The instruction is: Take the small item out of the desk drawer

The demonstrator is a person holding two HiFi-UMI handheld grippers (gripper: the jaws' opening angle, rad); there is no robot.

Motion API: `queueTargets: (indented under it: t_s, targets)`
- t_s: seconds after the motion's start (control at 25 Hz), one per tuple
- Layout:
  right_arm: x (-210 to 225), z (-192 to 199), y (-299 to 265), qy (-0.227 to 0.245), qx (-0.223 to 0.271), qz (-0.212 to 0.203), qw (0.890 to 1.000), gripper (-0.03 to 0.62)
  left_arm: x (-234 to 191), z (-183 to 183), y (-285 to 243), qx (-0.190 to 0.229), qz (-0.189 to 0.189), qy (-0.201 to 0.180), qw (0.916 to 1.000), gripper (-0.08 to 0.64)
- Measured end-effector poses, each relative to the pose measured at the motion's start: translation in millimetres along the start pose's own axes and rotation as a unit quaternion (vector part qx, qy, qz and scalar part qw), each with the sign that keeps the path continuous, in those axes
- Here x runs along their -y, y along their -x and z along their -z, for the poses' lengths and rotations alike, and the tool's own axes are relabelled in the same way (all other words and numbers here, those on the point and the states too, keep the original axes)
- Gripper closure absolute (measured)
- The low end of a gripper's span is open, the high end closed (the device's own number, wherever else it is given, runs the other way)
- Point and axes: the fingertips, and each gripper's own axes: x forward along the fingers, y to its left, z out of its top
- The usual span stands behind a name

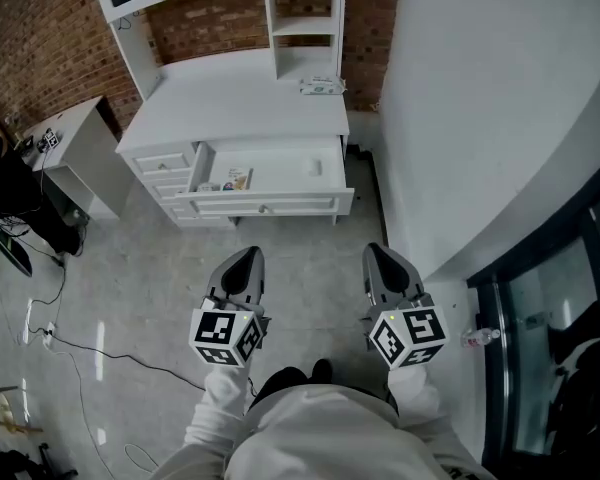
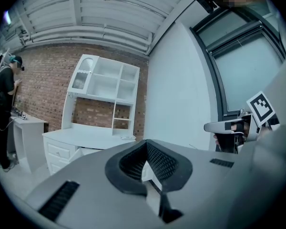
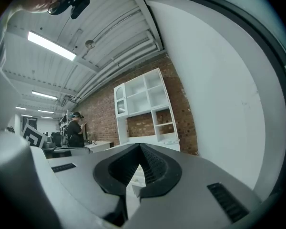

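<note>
Small item (image 1: pixel 239 179) in open drawer (image 1: pixel 302 164), orientation unclear

Brick wall (image 1: pixel 40 28) far ahead of jaws, white shelves (image 2: pixel 105 87) against it. White wall (image 1: pixel 480 88) right of jaws. Grey side table (image 1: pixel 75 153) ahead-left. Cables (image 1: pixel 70 348) on floor (image 1: pixel 310 258), left of jaws. Person (image 2: pixel 2 113) standing far left. Window (image 2: pixel 248 66) to the right. Bottle (image 1: pixel 477 338) on floor, just right of right jaws. Ceiling light (image 3: pixel 52 46) above.

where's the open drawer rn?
Head view, top centre: the open drawer sticks out from the front of the white desk, right of its stack of small closed drawers, with small items at its left end.
</note>
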Motion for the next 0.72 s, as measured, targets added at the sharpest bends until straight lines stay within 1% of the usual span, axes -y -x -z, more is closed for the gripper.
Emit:
queueTargets:
  t_s: [0.2,0.36,0.72]
  targets:
    - [5,-6,-4,0.002,0.008,-0.003,1.0,0.565,0,-2,-3,0.001,-0.004,-0.003,1.0,0.541]
    - [7,-5,-10,0.013,0.0,-0.007,1.0,0.565,-1,-1,-9,0.002,-0.006,0.008,0.9999,0.541]
    - [10,-10,-30,0.0,-0.001,-0.021,1.0,0.555,-17,-7,-28,0.008,-0.018,0.014,0.9997,0.541]
